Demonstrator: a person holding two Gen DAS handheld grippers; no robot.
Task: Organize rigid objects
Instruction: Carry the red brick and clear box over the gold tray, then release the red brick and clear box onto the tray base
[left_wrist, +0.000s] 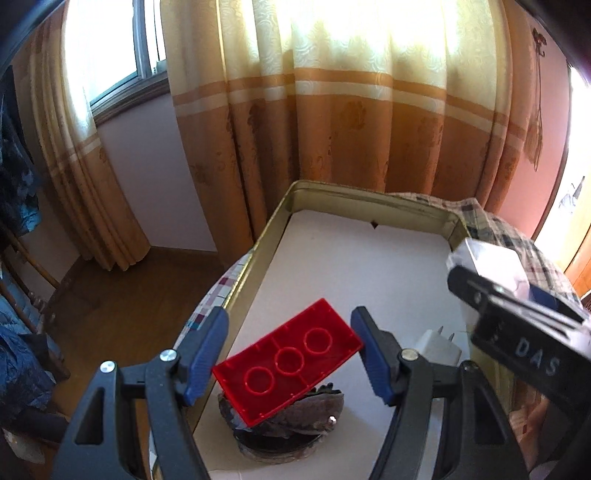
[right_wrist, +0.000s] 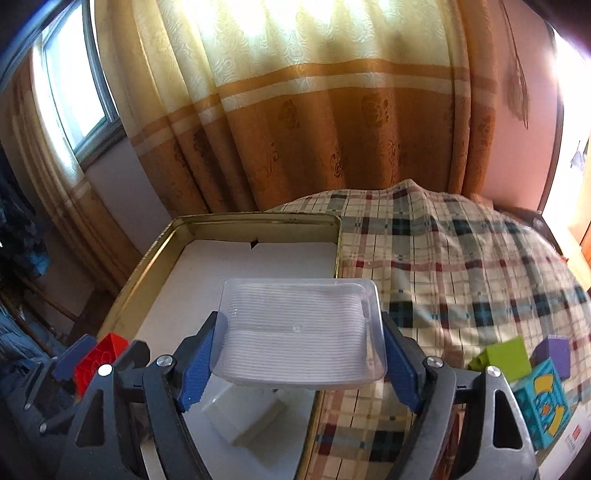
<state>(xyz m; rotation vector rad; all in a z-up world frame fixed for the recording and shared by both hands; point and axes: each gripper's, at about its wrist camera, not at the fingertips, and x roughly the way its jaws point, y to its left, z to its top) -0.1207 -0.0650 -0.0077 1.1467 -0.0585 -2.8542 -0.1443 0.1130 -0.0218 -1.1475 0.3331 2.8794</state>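
Striped orange curtains (left_wrist: 332, 122) are seen behind a plaid-covered surface (right_wrist: 461, 266) on which a gold-rimmed tin (left_wrist: 266, 236) with a white liner is set. Over the tin, a red brick (left_wrist: 288, 363) is pinched by the left gripper (left_wrist: 290, 360), hollow underside to the camera, long axis slanting up to the right. Below it a dark round object (left_wrist: 291, 417) lies, a white plug (left_wrist: 439, 347) beside. A clear ribbed tray (right_wrist: 301, 332) is clamped by the right gripper (right_wrist: 299, 354), long side across the jaws. Green (right_wrist: 504, 356) and purple (right_wrist: 552, 352) blocks are seen at right.
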